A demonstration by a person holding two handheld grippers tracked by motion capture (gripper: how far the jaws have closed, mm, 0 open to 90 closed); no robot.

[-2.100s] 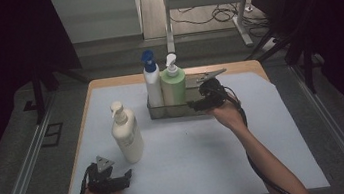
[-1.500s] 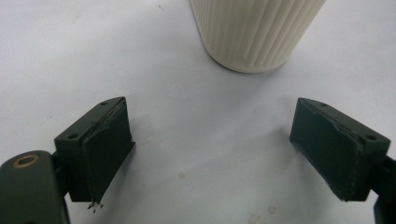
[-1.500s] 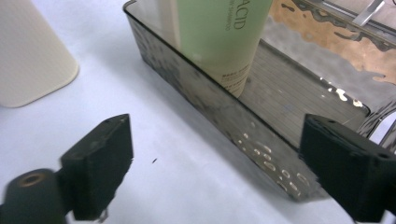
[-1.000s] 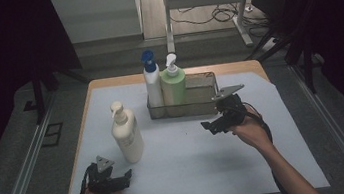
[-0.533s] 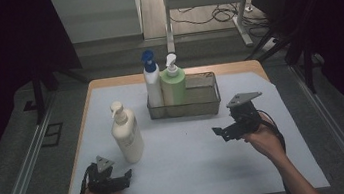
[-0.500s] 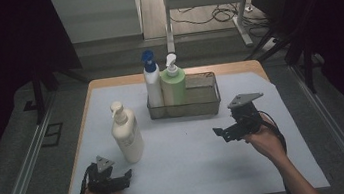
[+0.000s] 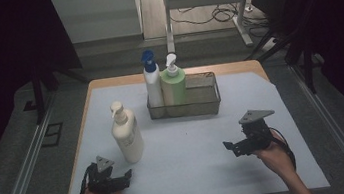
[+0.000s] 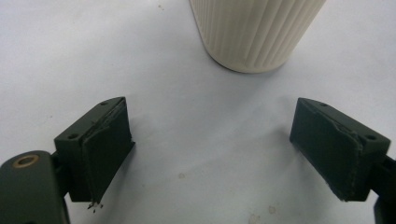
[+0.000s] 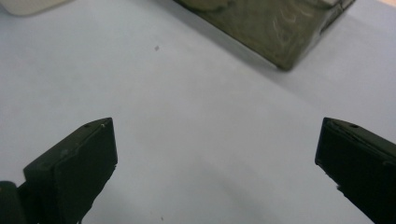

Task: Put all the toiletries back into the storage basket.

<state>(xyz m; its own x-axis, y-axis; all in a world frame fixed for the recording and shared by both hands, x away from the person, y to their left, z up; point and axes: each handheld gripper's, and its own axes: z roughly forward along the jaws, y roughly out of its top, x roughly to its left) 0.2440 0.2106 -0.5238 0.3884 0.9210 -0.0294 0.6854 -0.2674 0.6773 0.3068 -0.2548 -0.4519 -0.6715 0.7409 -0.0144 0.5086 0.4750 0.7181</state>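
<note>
ribbed cream plastic is what stands out up close: the cream pump bottle (image 7: 126, 135) has fine vertical ridges down its round body, clear in the left gripper view (image 8: 254, 32), and it stands upright near the table's left edge on the pale matte sheet (image 7: 194, 169) that covers the wooden table (image 7: 107, 83). left gripper (image 7: 109, 180) sits low by the front left corner, just in front of that bottle, not touching it. its two black jaws are spread wide with nothing between them, and the pads look scuffed and a bit frayed at the edges.

toward the back edge there's a dark wire mesh basket (image 7: 206, 103), rectangular. a white bottle with a blue pump (image 7: 152, 82) and a green bottle with a white pump (image 7: 174, 85) stand upright in its left end, side by side.

right gripper (image 7: 237, 147) is held above the sheet toward the front right, well apart from the basket, the hand (image 7: 273, 154) coming in from the front edge. jaws wide apart too, empty, pointing toward the middle of the table, grey three-cornered plate on top. its own view catches the basket's corner (image 9: 275, 32).
</note>
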